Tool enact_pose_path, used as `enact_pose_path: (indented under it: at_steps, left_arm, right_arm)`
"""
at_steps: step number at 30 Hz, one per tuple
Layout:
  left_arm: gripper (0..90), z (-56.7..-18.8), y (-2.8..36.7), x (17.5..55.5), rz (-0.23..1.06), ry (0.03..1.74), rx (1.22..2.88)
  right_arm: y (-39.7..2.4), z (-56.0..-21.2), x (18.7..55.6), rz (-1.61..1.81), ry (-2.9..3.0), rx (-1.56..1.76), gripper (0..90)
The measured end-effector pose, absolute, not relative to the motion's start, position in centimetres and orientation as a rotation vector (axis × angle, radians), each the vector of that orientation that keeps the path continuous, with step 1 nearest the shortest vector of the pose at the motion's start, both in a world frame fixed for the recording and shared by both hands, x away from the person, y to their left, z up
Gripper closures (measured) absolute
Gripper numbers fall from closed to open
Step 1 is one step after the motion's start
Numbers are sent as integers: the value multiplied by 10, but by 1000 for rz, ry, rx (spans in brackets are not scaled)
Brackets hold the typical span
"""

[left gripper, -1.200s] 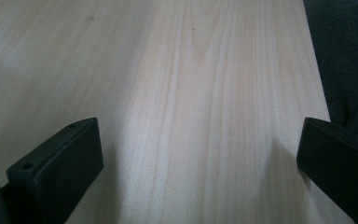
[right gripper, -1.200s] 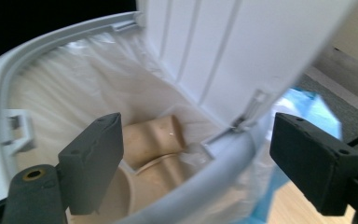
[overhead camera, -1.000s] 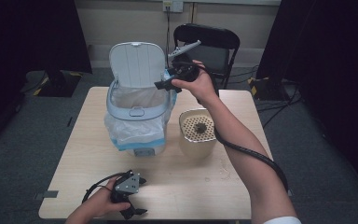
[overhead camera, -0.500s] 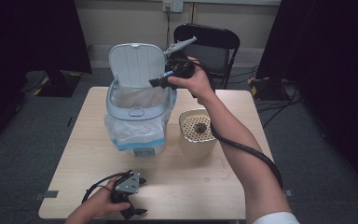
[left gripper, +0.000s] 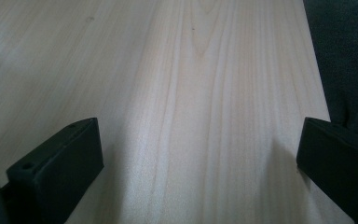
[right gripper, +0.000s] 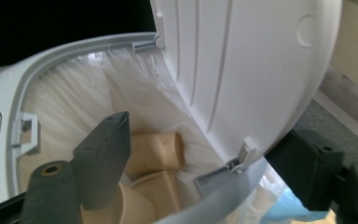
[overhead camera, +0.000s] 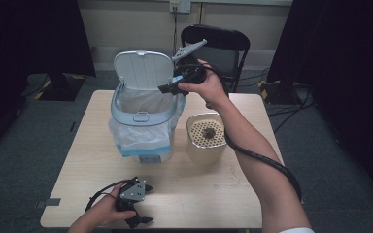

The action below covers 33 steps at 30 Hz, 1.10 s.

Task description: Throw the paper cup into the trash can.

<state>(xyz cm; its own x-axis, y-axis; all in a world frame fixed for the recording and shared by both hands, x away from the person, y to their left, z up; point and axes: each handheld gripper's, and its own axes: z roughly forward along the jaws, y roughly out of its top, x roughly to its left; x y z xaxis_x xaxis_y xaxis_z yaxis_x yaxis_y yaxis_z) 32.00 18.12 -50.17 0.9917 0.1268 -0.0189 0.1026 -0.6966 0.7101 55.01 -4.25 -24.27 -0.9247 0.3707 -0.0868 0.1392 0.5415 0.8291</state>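
Beige cups (right gripper: 156, 151) already lie in the bin (overhead camera: 143, 119) near the table's far edge; the right gripper (overhead camera: 171, 88), jaws just closing and empty, straddles its raised lid (overhead camera: 143, 70), not yet shut, while the left gripper (overhead camera: 135, 221) rests wide open.

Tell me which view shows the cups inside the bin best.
The right gripper view: it looks past the raised lid into the white liner, where beige cups lie. In the high view the bin stands there, its inside too shallowly seen. The left gripper view faces bare table.

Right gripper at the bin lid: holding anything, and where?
Nothing held yet. The right gripper straddles the open lid near its lower edge, jaws just closing; pads not pressing.
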Motion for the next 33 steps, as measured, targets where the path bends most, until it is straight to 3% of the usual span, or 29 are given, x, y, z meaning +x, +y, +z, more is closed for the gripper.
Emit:
enact_pose_path:
  at_steps: [33]
  left_arm:
    - [0,-501,181,320,43,158,2352]
  right_arm:
    - [-34,-245,569,1359,2515,519,260]
